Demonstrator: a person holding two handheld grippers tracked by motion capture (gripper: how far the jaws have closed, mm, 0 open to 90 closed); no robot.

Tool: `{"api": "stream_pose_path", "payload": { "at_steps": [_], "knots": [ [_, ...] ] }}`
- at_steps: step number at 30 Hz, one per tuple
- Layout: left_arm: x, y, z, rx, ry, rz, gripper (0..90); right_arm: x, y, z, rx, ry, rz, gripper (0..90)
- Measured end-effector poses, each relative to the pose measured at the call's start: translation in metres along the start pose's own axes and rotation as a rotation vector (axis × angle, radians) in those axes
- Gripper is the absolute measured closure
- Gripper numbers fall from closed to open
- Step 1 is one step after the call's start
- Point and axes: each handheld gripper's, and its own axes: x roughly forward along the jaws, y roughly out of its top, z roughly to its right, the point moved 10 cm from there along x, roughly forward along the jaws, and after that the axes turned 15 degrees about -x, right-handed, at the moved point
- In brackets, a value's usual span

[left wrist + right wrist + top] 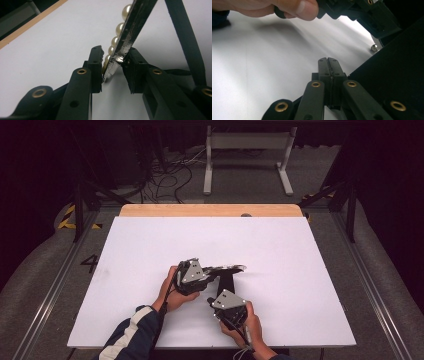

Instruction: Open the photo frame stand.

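One pearl-edged band [130, 27] clamped in left tool [112, 65].

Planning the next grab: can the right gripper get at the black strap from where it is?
Probably yes. The right gripper sits just beside the black strap, nothing between them. But its jaws are shut and must open first. The left gripper grips the pearl piece above the strap.

Cream pearls [119, 28] along a black strip [135, 23], black claw [328, 65], white table [150, 250], navy-and-white sleeve [131, 335]
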Motion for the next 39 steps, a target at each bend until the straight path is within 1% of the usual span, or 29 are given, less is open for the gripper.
{"api": "stream_pose_path", "payload": {
  "at_steps": [2, 6, 10, 11, 14, 15, 18, 19, 21, 22, 23, 24, 26, 28, 29, 30, 31, 32, 36, 37, 39],
  "knots": [
    [0.0, 0.0, 0.001, -0.001, -0.001, 0.001, 70.6, 0.0, -0.001, 0.001, 0.023, 0.014, 0.005, 90.0],
    [-0.001, 0.0, 0.001, 0.003, -0.001, -0.001, 72.4, 0.0, -0.003, 0.003, 0.023, 0.011, -0.012, 90.0],
    [-0.002, -0.001, 0.001, 0.018, 0.009, -0.012, 75.1, -0.002, -0.009, 0.01, 0.044, 0.018, -0.022, 90.0],
    [-0.002, -0.001, 0.001, 0.018, 0.009, -0.011, 75.7, -0.002, -0.01, 0.011, 0.052, 0.018, -0.022, 90.0],
    [-0.002, -0.001, 0.002, 0.02, 0.006, -0.01, 76.6, -0.003, -0.013, 0.015, 0.053, 0.015, -0.022, 90.0],
    [-0.002, -0.001, 0.002, 0.019, 0.006, -0.01, 77.0, -0.004, -0.014, 0.016, 0.063, 0.017, -0.023, 90.0],
    [-0.001, -0.001, 0.002, 0.013, 0.004, -0.004, 77.2, -0.005, -0.016, 0.02, 0.071, 0.014, -0.023, 90.0],
    [-0.001, -0.001, 0.002, 0.005, 0.002, -0.001, 77.2, -0.005, -0.017, 0.021, 0.077, 0.017, -0.019, 90.0],
    [0.0, 0.0, 0.001, -0.011, -0.004, 0.009, 76.5, -0.006, -0.017, 0.022, 0.074, 0.016, -0.019, 90.0],
    [0.002, -0.001, -0.001, -0.019, 0.008, 0.005, 74.2, -0.006, -0.017, 0.022, 0.07, 0.013, -0.019, 90.0],
    [0.004, -0.003, -0.002, -0.022, 0.005, -0.004, 71.2, -0.006, -0.016, 0.022, 0.069, 0.012, -0.02, 90.0],
    [0.005, -0.004, -0.002, -0.026, 0.003, -0.01, 70.1, -0.006, -0.016, 0.022, 0.071, 0.014, -0.02, 90.0],
    [0.009, -0.005, -0.003, -0.021, 0.013, -0.016, 67.4, -0.006, -0.017, 0.022, 0.073, 0.017, -0.02, 90.0],
    [0.011, -0.006, -0.003, -0.021, 0.019, -0.02, 67.1, -0.006, -0.017, 0.022, 0.071, 0.015, -0.019, 90.0],
    [0.011, -0.006, -0.003, -0.027, 0.01, -0.017, 69.7, -0.006, -0.017, 0.022, 0.076, 0.015, -0.017, 90.0],
    [0.011, -0.006, -0.002, -0.045, -0.009, -0.005, 74.7, -0.006, -0.016, 0.022, 0.075, 0.012, -0.012, 90.0],
    [0.011, -0.006, -0.003, -0.046, -0.005, -0.004, 75.1, -0.008, -0.015, 0.022, 0.075, 0.005, 0.001, 90.0],
    [0.011, -0.006, -0.003, -0.04, -0.001, -0.006, 75.5, -0.009, -0.014, 0.022, 0.076, 0.007, 0.004, 90.0],
    [0.011, -0.007, -0.003, -0.026, 0.007, -0.011, 75.9, -0.008, -0.016, 0.023, 0.076, 0.011, -0.004, 90.0],
    [0.011, -0.007, -0.003, -0.028, 0.007, -0.011, 76.0, -0.008, -0.016, 0.023, 0.083, 0.018, -0.005, 90.0],
    [0.011, -0.007, -0.003, -0.039, 0.008, -0.007, 75.8, -0.007, -0.017, 0.022, 0.087, 0.017, -0.013, 90.0]
  ]
}}
